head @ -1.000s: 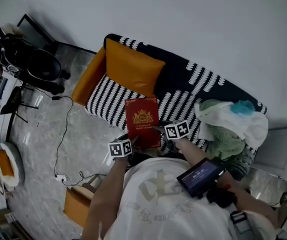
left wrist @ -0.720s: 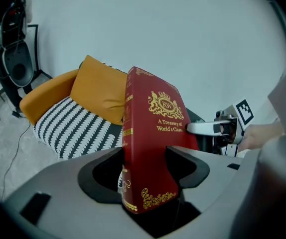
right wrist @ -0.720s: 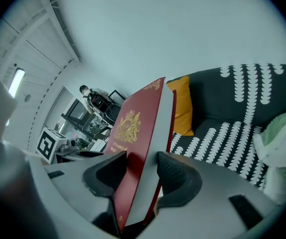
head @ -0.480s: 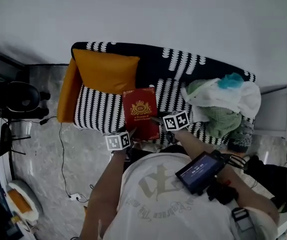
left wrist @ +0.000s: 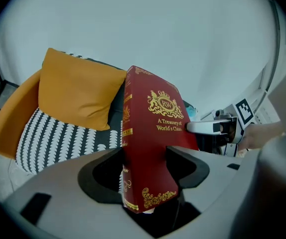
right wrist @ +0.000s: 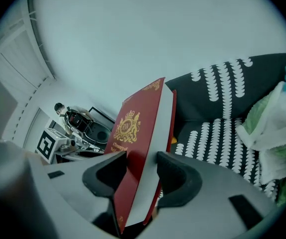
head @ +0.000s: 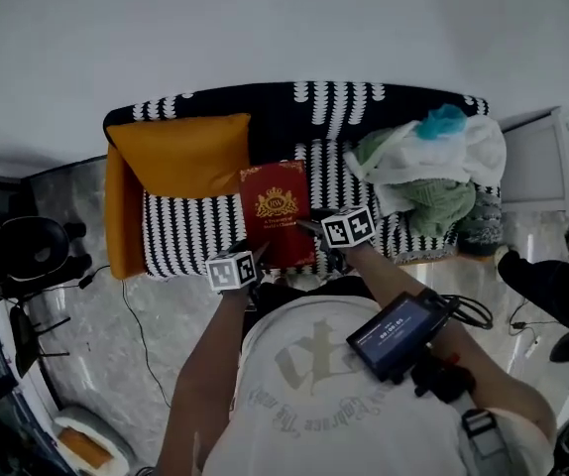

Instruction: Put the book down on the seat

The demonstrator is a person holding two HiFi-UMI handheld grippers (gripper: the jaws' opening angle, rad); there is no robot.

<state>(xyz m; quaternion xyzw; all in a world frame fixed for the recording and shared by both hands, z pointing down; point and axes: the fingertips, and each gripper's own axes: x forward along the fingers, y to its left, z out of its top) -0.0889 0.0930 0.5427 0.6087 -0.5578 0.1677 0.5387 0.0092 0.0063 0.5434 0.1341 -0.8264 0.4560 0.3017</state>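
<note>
A dark red hardback book [head: 279, 213] with gold print is held up over the black-and-white patterned sofa seat [head: 190, 228]. My left gripper [head: 257, 262] is shut on the book's lower left corner [left wrist: 145, 153]. My right gripper [head: 311, 236] is shut on its lower right edge [right wrist: 138, 158]. The book stands apart from the seat [left wrist: 58, 138], cover towards me. In the left gripper view the right gripper [left wrist: 208, 127] shows beside the book. In the right gripper view the left gripper's marker cube [right wrist: 51, 144] shows at the left.
An orange cushion [head: 180, 154] leans on the sofa's left arm. A heap of green and white clothes [head: 428, 172] fills the seat's right end. A white cabinet [head: 552, 162] stands right of the sofa; a black chair [head: 22, 256] stands on the left floor.
The head view has swung so the sofa now sits squarer and higher in frame. Both grippers keep their hold on the book, which stays over the seat's middle.
</note>
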